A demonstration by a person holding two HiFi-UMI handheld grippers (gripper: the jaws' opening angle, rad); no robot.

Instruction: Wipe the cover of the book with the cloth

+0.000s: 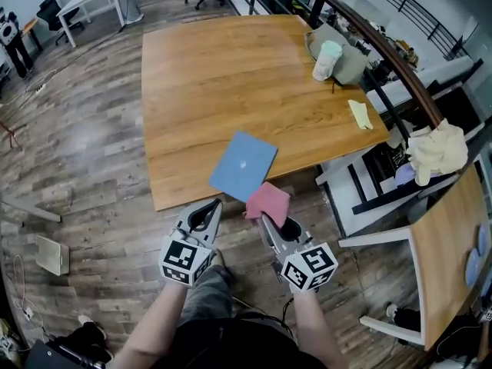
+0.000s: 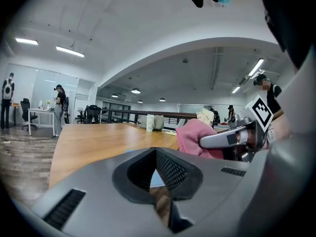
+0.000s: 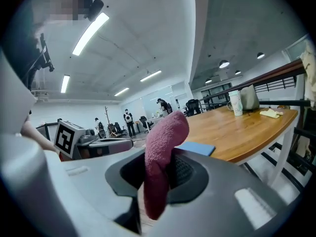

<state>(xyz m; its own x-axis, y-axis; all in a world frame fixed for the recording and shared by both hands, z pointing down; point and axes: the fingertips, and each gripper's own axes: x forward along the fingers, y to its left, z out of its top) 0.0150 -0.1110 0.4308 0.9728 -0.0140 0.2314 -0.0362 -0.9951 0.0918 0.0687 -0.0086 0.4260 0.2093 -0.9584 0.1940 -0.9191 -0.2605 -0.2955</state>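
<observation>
Book (image 1: 243, 166) on table (image 1: 215, 68), cloth (image 1: 267, 202) just beside

Occlusions and unreadable detail
Thin blue rectangular book (image 2: 154, 178) mostly hidden behind grey left fingers (image 2: 175, 174); lower end of pink towelling cloth (image 3: 160, 157) buried between right fingers (image 3: 186, 174); cover mark unreadable.

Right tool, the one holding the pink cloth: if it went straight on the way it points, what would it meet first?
Probably the blue book at the near edge of the table, with the cloth touching first. How high the right tool sits against the tabletop is unclear.
</observation>
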